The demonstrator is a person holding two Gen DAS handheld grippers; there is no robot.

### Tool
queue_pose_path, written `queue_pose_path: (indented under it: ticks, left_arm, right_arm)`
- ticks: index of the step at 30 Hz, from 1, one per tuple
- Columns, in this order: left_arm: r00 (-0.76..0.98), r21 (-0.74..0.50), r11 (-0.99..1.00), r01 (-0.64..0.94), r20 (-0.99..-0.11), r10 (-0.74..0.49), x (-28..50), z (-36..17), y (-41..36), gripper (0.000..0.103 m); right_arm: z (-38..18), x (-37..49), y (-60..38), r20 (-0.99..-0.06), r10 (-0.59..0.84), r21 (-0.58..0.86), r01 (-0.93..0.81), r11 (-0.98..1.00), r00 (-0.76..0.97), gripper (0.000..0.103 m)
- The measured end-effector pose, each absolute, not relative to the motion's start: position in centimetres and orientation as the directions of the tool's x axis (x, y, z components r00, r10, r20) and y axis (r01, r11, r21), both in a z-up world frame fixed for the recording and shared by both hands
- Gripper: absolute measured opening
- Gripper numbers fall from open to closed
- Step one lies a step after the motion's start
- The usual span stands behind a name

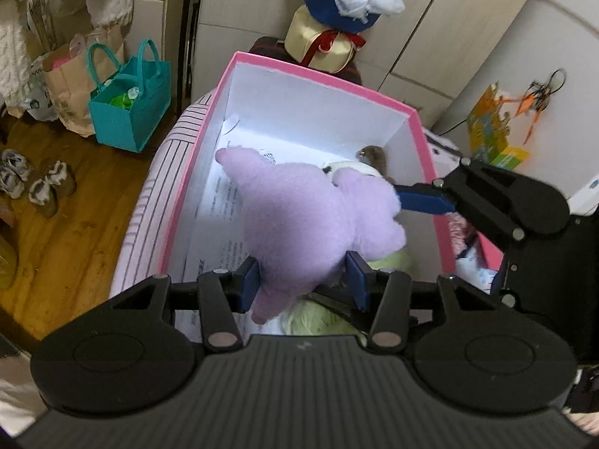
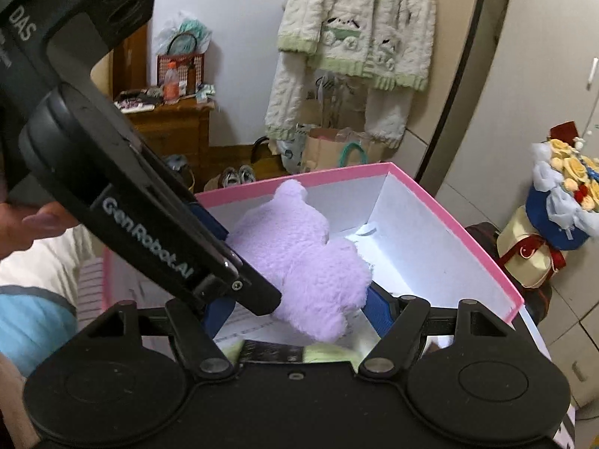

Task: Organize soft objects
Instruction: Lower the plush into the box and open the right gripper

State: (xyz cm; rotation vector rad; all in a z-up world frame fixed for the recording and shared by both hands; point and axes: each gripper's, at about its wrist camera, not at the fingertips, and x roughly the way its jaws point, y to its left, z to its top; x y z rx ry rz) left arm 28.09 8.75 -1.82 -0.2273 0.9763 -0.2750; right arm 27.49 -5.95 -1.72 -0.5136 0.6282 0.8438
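A purple plush toy (image 1: 299, 220) hangs over the open pink box (image 1: 194, 157), whose inside is white. My left gripper (image 1: 303, 280) is shut on the toy's lower end, with a blue pad pressed into each side. My right gripper (image 2: 295, 310) grips the same toy (image 2: 299, 254) from the other side; one of its fingers (image 1: 423, 202) pushes into the plush. In the right wrist view my left gripper's body crosses in front and hides the right gripper's left pad. In the box lie a brown-and-white plush (image 1: 367, 161), a pale green plush (image 1: 318, 318) and printed paper (image 1: 221, 202).
The box sits on a pink striped surface (image 1: 149, 202). A teal bag (image 1: 127, 112), a paper bag (image 1: 71, 86) and shoes (image 1: 37, 183) stand on the wooden floor at the left. A bouquet on a round gift box (image 1: 344, 11) is behind the box. A cardigan (image 2: 355, 37) hangs on the wall.
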Motion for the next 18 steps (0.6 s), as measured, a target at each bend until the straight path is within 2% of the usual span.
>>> queue_pose_path:
  ticks: [6, 9, 13, 18]
  left_arm:
    - [0.515, -0.265, 0.957, 0.121, -0.807, -0.289, 29.6, -2.7, 8.5, 0.048]
    - [0.557, -0.13, 0.974, 0.184, -0.803, -0.213, 29.6, -2.7, 7.3, 0.048]
    - [0.546, -0.151, 0.967, 0.204, -0.803, -0.241, 29.5, -2.5, 7.3, 0.05]
    - [0.605, -0.156, 0.962, 0.225, -0.751, -0.264, 27.6, -0.8, 7.9, 0.05]
  right_arm:
    - [-2.6, 29.7, -5.5, -0.728, 0.504, -0.142, -0.822, 0.552, 0.465, 0.077]
    - [-3.3, 29.6, -5.0, -0.733, 0.447, -0.217, -0.799, 0.561, 0.513, 0.074]
    - [-3.7, 29.2, -5.0, -0.727, 0.441, -0.214, -0.785, 0.582, 0.526, 0.074]
    - [-2.9, 28.1, -5.6, -0.706, 0.447, -0.194, -0.757, 0.624, 0.55, 0.073]
